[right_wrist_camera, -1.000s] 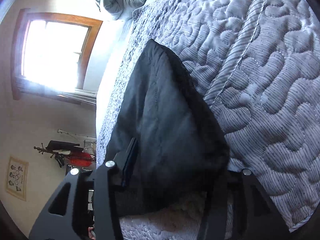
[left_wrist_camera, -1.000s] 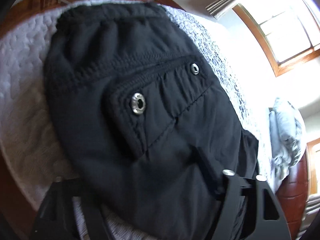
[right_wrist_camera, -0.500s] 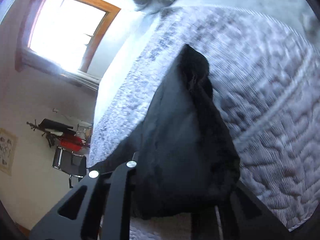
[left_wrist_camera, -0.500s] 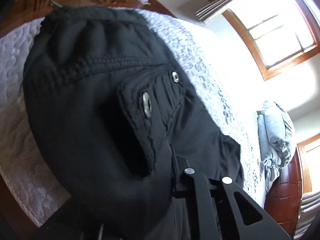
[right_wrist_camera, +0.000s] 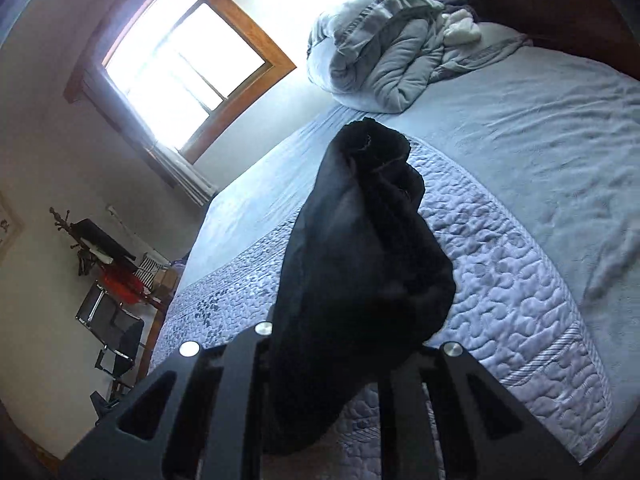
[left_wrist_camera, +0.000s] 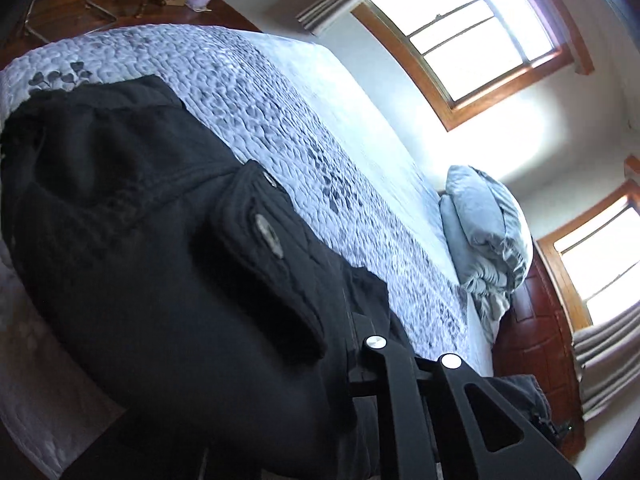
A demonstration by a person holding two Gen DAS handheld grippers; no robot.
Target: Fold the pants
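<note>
Black pants (left_wrist_camera: 152, 248) with a snap-button flap pocket (left_wrist_camera: 268, 236) drape over my left gripper (left_wrist_camera: 304, 376), which is shut on the cloth; only its right finger (left_wrist_camera: 384, 364) shows, the other is under the fabric. In the right wrist view a bunched part of the black pants (right_wrist_camera: 360, 240) stands up between the fingers of my right gripper (right_wrist_camera: 352, 352), which is shut on it and holds it above the bed. The pants' far end rests on the quilt near the foot of the bed.
A grey quilted bedspread (left_wrist_camera: 280, 120) covers the bed (right_wrist_camera: 520, 140). A rolled grey comforter (right_wrist_camera: 380, 52) lies by the dark wooden headboard (left_wrist_camera: 532, 340). Windows (left_wrist_camera: 472, 32) are on the wall. A chair (right_wrist_camera: 108, 320) and coat rack (right_wrist_camera: 92, 244) stand beside the bed.
Both grippers have lifted and tilted up with the pants held. The views now look along the bed toward the headboard, and the cloth has bunched higher off the quilt.
</note>
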